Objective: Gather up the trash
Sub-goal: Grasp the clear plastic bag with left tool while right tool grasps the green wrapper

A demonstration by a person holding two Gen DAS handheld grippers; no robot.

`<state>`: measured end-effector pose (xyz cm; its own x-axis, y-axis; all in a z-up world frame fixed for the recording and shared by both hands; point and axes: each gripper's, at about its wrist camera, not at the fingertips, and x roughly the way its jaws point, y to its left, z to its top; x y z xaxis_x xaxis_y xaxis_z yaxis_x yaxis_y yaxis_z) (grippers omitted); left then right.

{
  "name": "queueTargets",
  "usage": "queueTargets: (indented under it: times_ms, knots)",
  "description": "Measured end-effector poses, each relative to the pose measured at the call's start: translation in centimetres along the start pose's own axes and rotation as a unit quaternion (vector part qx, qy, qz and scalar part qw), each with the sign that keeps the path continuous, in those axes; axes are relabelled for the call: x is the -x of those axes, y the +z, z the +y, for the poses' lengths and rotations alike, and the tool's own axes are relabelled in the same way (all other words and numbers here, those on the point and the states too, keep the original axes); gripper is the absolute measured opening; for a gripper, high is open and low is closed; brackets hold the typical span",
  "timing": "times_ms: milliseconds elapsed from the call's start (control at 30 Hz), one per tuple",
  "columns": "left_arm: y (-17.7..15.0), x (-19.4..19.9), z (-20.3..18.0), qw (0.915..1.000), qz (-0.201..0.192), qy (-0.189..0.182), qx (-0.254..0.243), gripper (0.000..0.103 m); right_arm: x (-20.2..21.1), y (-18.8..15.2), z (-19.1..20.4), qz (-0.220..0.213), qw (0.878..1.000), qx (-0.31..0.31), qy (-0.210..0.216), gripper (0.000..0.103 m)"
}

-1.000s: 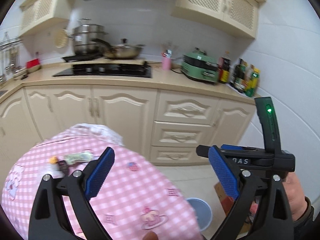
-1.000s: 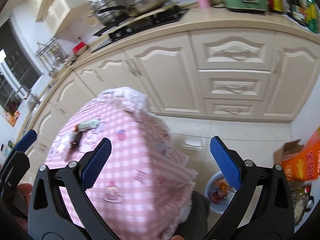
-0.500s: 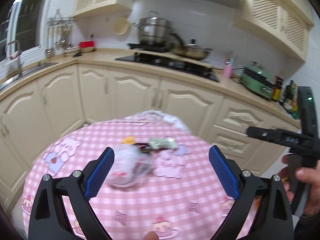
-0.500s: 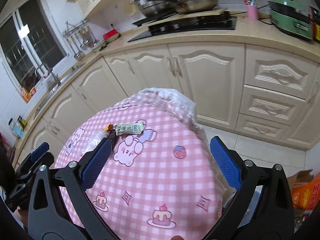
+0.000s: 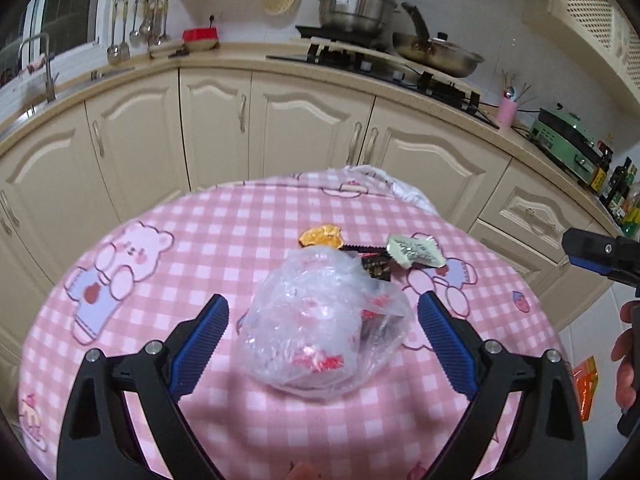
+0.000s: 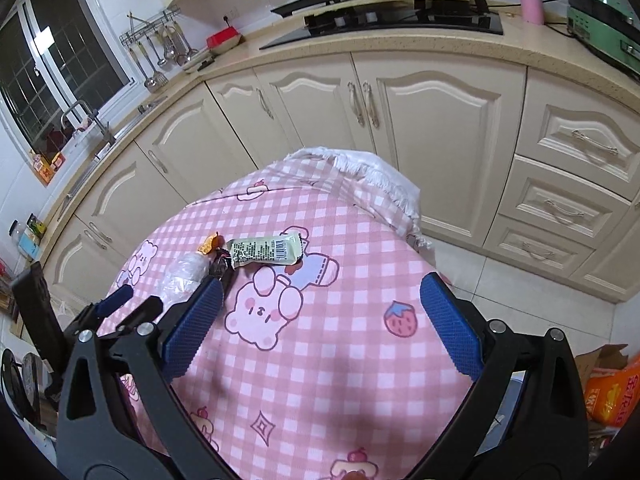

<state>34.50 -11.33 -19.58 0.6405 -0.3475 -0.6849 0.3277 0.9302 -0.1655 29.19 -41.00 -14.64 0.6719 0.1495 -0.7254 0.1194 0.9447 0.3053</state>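
Note:
A crumpled clear plastic bag (image 5: pixel 320 320) with red scraps inside lies on the pink checked tablecloth (image 5: pixel 200 240). My left gripper (image 5: pixel 323 344) is open, its blue pads on either side of the bag without touching it. Behind the bag lie an orange wrapper (image 5: pixel 321 236), a dark wrapper (image 5: pixel 376 267) and a pale green wrapper (image 5: pixel 414 250). In the right wrist view the green wrapper (image 6: pixel 265 249) lies ahead, with the orange wrapper (image 6: pixel 210 243), dark wrapper (image 6: pixel 221 263) and bag (image 6: pixel 185 276) to its left. My right gripper (image 6: pixel 320 324) is open above bare cloth.
Cream kitchen cabinets (image 5: pixel 304 136) and a counter with a hob (image 6: pixel 384 20) curve behind the table. An orange carton (image 6: pixel 612 392) and a cardboard box (image 6: pixel 604 354) sit on the floor at right. A hand (image 5: pixel 626 356) holds the right gripper's handle.
Both views have swung left and down toward the table top. The bag now sits between my left gripper's pads, and the wrappers are closer in the right wrist view.

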Motion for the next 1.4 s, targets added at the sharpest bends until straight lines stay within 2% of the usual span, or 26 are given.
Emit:
queueTargets:
  times_ms: [200, 233, 267, 333, 567, 667, 700, 733, 867, 900, 967, 1100, 1167, 1200, 1233, 1333, 1400]
  knots:
    - [-0.3, -1.5, 0.5, 0.9997, 0.011, -0.020, 0.010, 0.093, -4.7, 0.3, 2.0, 0.038, 0.999, 0.026, 0.001, 0.097]
    - [-0.4, -1.7, 0.5, 0.9996, 0.014, -0.020, 0.011, 0.088, -5.4, 0.4, 2.3, 0.043, 0.999, 0.030, 0.002, 0.097]
    - [-0.5, -1.9, 0.6, 0.9995, 0.017, -0.023, 0.013, 0.073, -6.1, 0.4, 2.6, 0.047, 0.998, 0.033, 0.003, 0.097]
    - [-0.7, -2.4, 0.9, 0.9992, 0.028, -0.024, 0.017, 0.062, -8.1, 0.6, 3.5, 0.060, 0.997, 0.039, 0.008, 0.097]
    - [-0.7, -1.9, 1.8, 0.9992, 0.019, -0.029, 0.022, 0.047, -12.7, 1.2, 5.3, 0.080, 0.996, 0.043, 0.011, 0.097]
    - [-0.7, -1.4, 2.1, 0.9993, 0.015, -0.026, 0.020, 0.043, -13.1, 0.8, 6.1, 0.067, 0.995, 0.078, -0.009, 0.094]
    - [-0.7, -1.2, 2.2, 0.9993, 0.015, -0.025, 0.022, 0.043, -12.9, 0.7, 6.2, 0.062, 0.994, 0.085, -0.013, 0.085]
    - [-0.7, -1.0, 2.4, 0.9993, 0.014, -0.025, 0.024, 0.042, -12.8, 0.6, 6.1, 0.059, 0.994, 0.090, -0.025, 0.071]
    - [-0.9, -0.5, 2.9, 0.9993, 0.010, -0.022, 0.027, 0.039, -12.1, 0.1, 5.9, 0.061, 0.992, 0.108, -0.022, 0.067]
    - [-1.0, -0.4, 2.9, 0.9993, 0.010, -0.022, 0.027, 0.038, -11.8, 0.0, 5.8, 0.061, 0.992, 0.107, -0.011, 0.058]
    - [-1.1, -0.2, 3.1, 0.9993, 0.010, -0.024, 0.027, 0.035, -11.3, -0.3, 5.7, 0.063, 0.992, 0.111, -0.013, 0.054]
    - [-1.5, 0.3, 3.1, 0.9996, 0.009, -0.019, 0.018, 0.035, -10.7, -0.9, 5.8, 0.061, 0.990, 0.128, -0.013, 0.055]
    - [-1.6, 0.3, 2.9, 0.9998, 0.010, -0.010, 0.010, 0.040, -10.6, -0.9, 5.8, 0.057, 0.989, 0.133, -0.012, 0.061]
    - [-1.6, 0.1, 2.7, 0.9999, 0.013, -0.006, 0.006, 0.043, -10.7, -0.9, 5.7, 0.056, 0.989, 0.134, -0.021, 0.067]
    - [-1.5, -0.1, 2.5, 0.9999, 0.015, -0.001, 0.005, 0.050, -10.8, -0.8, 5.6, 0.056, 0.989, 0.131, -0.026, 0.068]
    - [-1.4, -1.1, 1.8, 0.9998, 0.019, 0.007, -0.008, 0.051, -11.7, -0.7, 6.0, 0.065, 0.988, 0.135, -0.030, 0.070]
    - [-1.5, -1.5, 1.3, 0.9995, 0.014, 0.016, -0.023, 0.050, -12.3, -0.9, 6.8, 0.058, 0.984, 0.163, -0.051, 0.072]
